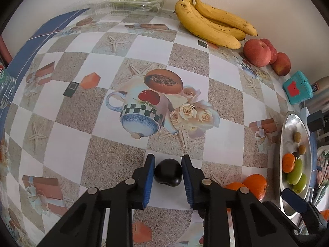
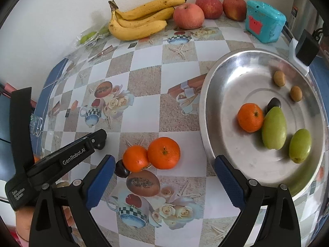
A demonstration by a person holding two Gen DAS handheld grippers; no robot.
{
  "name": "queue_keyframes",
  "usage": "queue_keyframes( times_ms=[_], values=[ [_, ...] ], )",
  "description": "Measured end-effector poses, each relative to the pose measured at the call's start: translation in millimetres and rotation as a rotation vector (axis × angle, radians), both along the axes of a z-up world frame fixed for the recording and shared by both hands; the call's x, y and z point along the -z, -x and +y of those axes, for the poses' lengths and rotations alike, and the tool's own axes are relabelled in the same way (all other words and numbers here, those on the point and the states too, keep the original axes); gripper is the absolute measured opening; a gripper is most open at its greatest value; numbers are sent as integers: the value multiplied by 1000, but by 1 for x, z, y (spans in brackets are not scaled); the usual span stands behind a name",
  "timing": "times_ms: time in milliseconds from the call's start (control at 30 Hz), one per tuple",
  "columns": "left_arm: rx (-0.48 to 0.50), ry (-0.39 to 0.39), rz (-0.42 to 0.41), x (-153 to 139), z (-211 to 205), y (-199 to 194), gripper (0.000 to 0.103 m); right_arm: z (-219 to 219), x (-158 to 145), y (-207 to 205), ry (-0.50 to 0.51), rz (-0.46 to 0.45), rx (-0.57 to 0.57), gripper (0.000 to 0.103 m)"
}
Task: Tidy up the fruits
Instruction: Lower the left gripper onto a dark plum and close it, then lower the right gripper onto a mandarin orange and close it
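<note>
Between the blue pads of the left tool (image 1: 168, 171) sits a dark plum (image 1: 168, 174), resting on the checkered surface (image 1: 98, 111); the pads are clenched against its two sides. Just right of it lie two tangerines (image 1: 254, 185), touching each other, with nothing between them and the plum. Above the near edge of the surface the right tool (image 2: 164, 170) hangs released, its jaws wide apart and touching nothing, the tangerines and a second dark plum (image 2: 121, 169) beyond its fingers. To its right stands a round metal tray (image 2: 224, 86) that carries one tangerine (image 2: 250, 117), two green oblong fruits (image 2: 274, 130), two small brown fruits (image 2: 279, 78) and one dark fruit (image 2: 273, 103) half hidden behind the larger green one. Along the far wall lie a bunch of three bananas (image 2: 137, 23), three red apples (image 2: 188, 16), a teal box (image 2: 265, 21) and a clear plastic pack (image 1: 131, 1) holding green fruits.
</note>
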State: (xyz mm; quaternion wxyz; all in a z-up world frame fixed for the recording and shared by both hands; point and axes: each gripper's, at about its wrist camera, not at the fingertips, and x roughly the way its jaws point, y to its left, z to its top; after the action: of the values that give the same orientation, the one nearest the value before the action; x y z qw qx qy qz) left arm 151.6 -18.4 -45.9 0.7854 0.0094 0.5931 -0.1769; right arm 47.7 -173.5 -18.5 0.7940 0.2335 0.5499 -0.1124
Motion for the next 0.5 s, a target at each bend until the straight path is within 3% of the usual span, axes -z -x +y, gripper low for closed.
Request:
queue_keyframes(
  times_ms=[367,500],
  values=[
    [-68,42,-19,-12,27,-12,29,13,5,-15,-59,-7,21,99],
    [-83,63,-22,-16,33,-15,28,9,15,-16,-100,1,99,99]
  ],
)
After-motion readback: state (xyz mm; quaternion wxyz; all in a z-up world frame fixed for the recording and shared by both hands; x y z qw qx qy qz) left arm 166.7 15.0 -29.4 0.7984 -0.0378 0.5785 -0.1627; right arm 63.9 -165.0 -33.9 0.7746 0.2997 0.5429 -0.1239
